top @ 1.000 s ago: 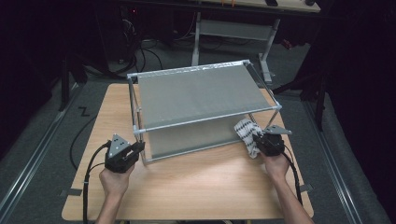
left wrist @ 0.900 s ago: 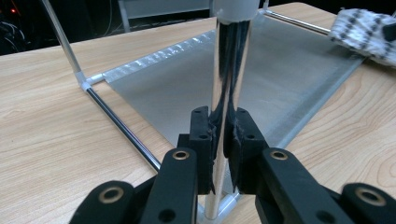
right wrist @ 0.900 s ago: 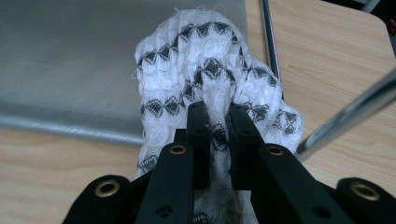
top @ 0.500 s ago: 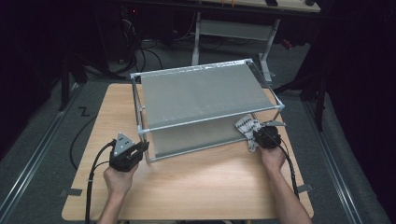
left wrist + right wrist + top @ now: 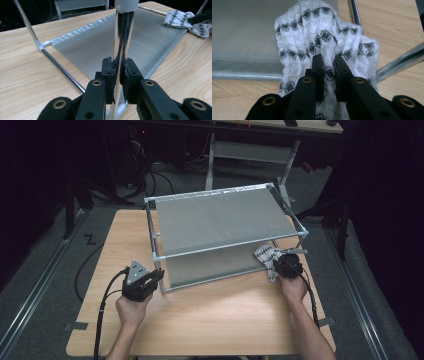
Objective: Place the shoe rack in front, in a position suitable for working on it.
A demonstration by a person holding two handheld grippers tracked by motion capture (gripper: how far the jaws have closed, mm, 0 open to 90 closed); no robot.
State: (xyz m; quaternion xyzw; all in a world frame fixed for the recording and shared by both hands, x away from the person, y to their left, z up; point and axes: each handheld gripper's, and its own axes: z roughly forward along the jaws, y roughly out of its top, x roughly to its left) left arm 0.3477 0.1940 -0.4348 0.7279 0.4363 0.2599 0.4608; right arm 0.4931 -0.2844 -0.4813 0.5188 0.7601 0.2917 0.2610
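While the left gripper (image 5: 117, 72) clamps the front corner post (image 5: 123, 37) of the two-tier rack (image 5: 227, 251), the right gripper (image 5: 329, 66) has its jaws closed on a bunched fold of the black-and-white patterned cloth (image 5: 319, 37). High view: the rack stands on the wooden table (image 5: 210, 320), its grey mesh upper shelf (image 5: 220, 220) above a lower shelf (image 5: 210, 265) of the same material. The cloth (image 5: 266, 257) lies at the right front corner of the rack, partly on the lower shelf and partly on the table, just beside the right corner post.

Handling notes. The cloth looks light, soft and limp; it will sag and drape from whatever point is pinched, so a gathered fold near its middle, as held now, gives the surest grip. An edge hold would likely let it trail and catch on the chrome tubing. The rack appears light and stiff, with smooth, probably slippery metal posts; a firm clamp low on the post, as in the left gripper view, should steady it against sliding while the cloth is worked across the mesh.
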